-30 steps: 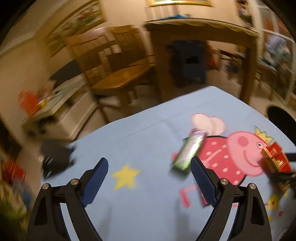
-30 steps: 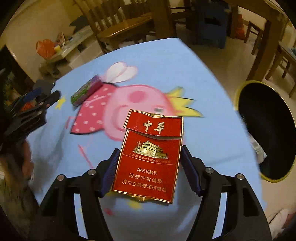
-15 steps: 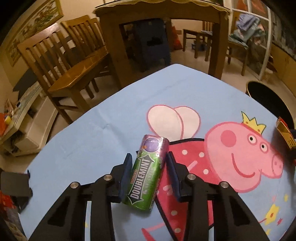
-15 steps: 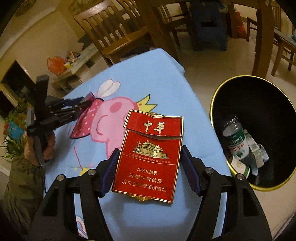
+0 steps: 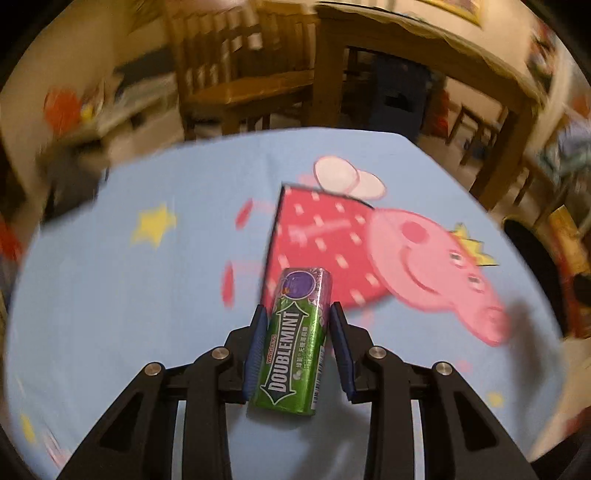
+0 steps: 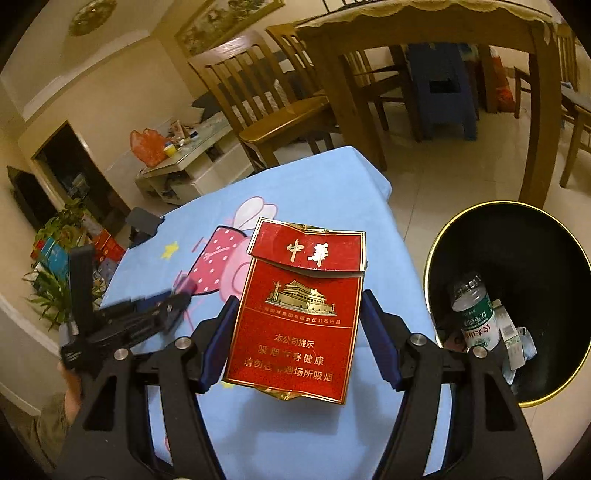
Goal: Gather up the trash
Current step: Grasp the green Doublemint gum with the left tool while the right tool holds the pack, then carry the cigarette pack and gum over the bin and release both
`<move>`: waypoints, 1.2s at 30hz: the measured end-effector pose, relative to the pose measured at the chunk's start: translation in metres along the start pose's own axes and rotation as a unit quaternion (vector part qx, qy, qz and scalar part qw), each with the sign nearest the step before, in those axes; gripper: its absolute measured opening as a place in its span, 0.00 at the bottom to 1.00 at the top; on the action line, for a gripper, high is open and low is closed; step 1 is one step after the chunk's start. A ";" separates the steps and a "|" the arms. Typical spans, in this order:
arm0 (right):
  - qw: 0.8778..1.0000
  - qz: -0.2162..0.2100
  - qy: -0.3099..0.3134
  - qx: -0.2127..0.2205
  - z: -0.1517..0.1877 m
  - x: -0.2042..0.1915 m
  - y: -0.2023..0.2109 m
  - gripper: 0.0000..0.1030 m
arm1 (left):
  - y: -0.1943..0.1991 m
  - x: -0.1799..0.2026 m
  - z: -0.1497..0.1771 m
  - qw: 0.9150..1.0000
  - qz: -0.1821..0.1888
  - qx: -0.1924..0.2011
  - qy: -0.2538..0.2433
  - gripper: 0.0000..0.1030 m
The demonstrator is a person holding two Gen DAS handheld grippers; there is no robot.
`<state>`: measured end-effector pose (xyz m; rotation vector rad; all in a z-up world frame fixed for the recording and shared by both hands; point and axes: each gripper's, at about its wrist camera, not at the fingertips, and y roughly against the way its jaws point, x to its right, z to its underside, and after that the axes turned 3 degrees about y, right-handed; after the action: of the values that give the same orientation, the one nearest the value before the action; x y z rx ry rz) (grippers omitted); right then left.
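My left gripper (image 5: 297, 314) is shut on a green Doublemint gum pack (image 5: 295, 343) and holds it above the blue cartoon tablecloth (image 5: 110, 295). My right gripper (image 6: 299, 306) is shut on a red cigarette pack (image 6: 299, 314), held above the table's right side, left of the black gold-rimmed trash bin (image 6: 535, 236). The bin holds a plastic bottle (image 6: 476, 314) and some wrappers. The left gripper also shows in the right wrist view (image 6: 181, 299), blurred, over the table's left part.
Wooden chairs (image 6: 266, 96) and a tall wooden table (image 6: 424, 33) stand behind the small table. A low white cabinet (image 6: 192, 170) with clutter and a plant (image 6: 55, 280) are at the left. The bin stands on tiled floor (image 6: 461, 177).
My left gripper closed on the gum pack and lifted it off the cloth, then swung. My right gripper carried the cigarette pack rightward toward the bin, which came fully into view.
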<state>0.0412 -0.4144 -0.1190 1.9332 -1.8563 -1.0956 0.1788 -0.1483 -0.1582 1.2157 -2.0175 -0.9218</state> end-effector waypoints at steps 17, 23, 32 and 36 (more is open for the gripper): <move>0.998 -0.020 -0.037 0.042 0.007 0.028 0.056 0.63 | 0.009 0.019 0.026 0.999 -0.025 -0.014 -0.037 0.46; 0.998 -0.016 -0.047 0.044 0.006 0.032 0.056 0.63 | 0.019 0.036 0.039 0.998 -0.045 -0.003 -0.047 0.28; 0.997 0.007 -0.051 0.055 0.007 0.040 0.065 0.63 | 0.055 0.081 0.027 0.994 -0.060 0.069 -0.052 0.28; 0.996 0.019 -0.068 0.063 0.007 0.054 0.072 0.63 | 0.071 0.127 0.023 0.989 -0.056 0.103 -0.095 0.28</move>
<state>-0.0223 -0.4747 -0.0959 1.9254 -2.0702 -1.1506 0.0758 -0.2342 -0.0967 1.4114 -2.2598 -0.9328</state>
